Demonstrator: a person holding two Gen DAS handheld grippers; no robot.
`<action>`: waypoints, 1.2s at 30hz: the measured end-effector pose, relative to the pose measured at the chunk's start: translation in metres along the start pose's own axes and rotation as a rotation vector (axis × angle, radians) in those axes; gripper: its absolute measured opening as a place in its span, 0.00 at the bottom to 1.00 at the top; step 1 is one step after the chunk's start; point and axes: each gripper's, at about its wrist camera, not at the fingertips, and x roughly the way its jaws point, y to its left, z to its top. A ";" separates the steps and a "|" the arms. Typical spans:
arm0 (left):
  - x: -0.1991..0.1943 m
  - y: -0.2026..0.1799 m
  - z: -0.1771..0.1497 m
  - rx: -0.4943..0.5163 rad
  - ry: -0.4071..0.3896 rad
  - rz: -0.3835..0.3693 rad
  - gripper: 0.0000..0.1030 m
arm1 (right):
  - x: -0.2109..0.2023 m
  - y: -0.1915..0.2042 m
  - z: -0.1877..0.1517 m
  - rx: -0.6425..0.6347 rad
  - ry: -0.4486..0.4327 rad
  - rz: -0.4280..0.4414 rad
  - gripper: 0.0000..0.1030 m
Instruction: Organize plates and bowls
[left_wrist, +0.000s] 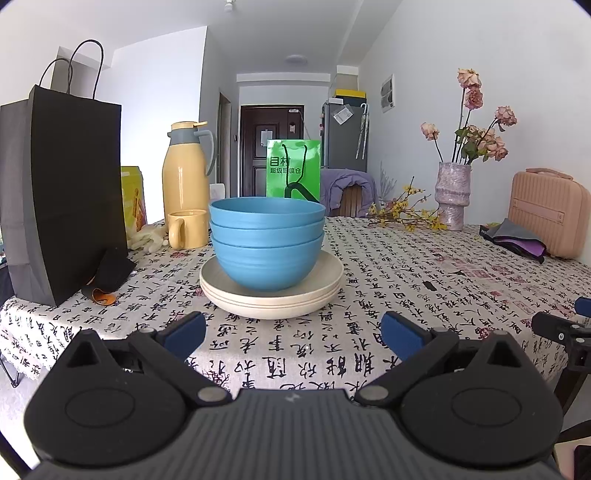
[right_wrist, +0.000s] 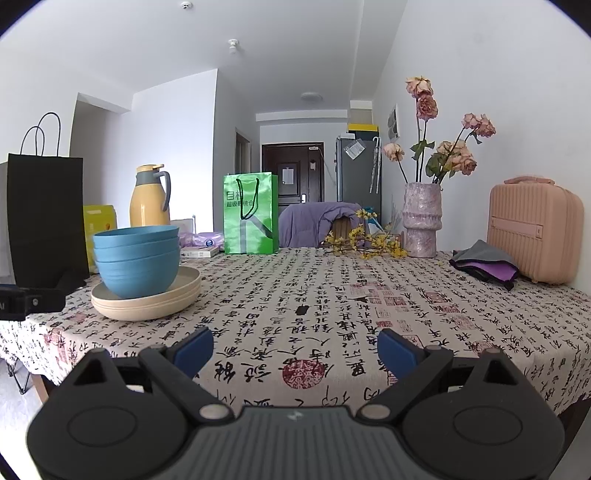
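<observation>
Three blue bowls (left_wrist: 266, 243) (right_wrist: 136, 260) are nested upright on a stack of cream plates (left_wrist: 271, 297) (right_wrist: 147, 302) on the patterned tablecloth. In the left wrist view the stack stands straight ahead, a short way beyond my open left gripper (left_wrist: 295, 330), whose blue pads hold nothing. My right gripper (right_wrist: 295, 350) is open too and empty, low over the cloth, with the stack off to its far left. Part of the right gripper (left_wrist: 561, 328) shows at the right edge of the left wrist view.
A black paper bag (left_wrist: 62, 192), yellow thermos (left_wrist: 184, 170) and yellow mug (left_wrist: 188, 229) stand left of the stack. A green bag (right_wrist: 251, 214) is at the back. A vase of dried roses (right_wrist: 421, 225), folded cloths (right_wrist: 484, 266) and a pink case (right_wrist: 532, 232) sit right.
</observation>
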 end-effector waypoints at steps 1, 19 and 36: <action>0.000 0.000 0.000 0.000 -0.001 0.001 1.00 | 0.000 0.000 0.000 0.000 0.000 0.000 0.93; -0.002 -0.001 -0.002 0.014 -0.001 0.006 1.00 | 0.000 -0.002 -0.001 0.005 0.000 -0.003 0.93; -0.003 -0.002 -0.003 0.019 -0.005 0.012 1.00 | 0.000 -0.001 -0.001 0.004 -0.001 -0.003 0.93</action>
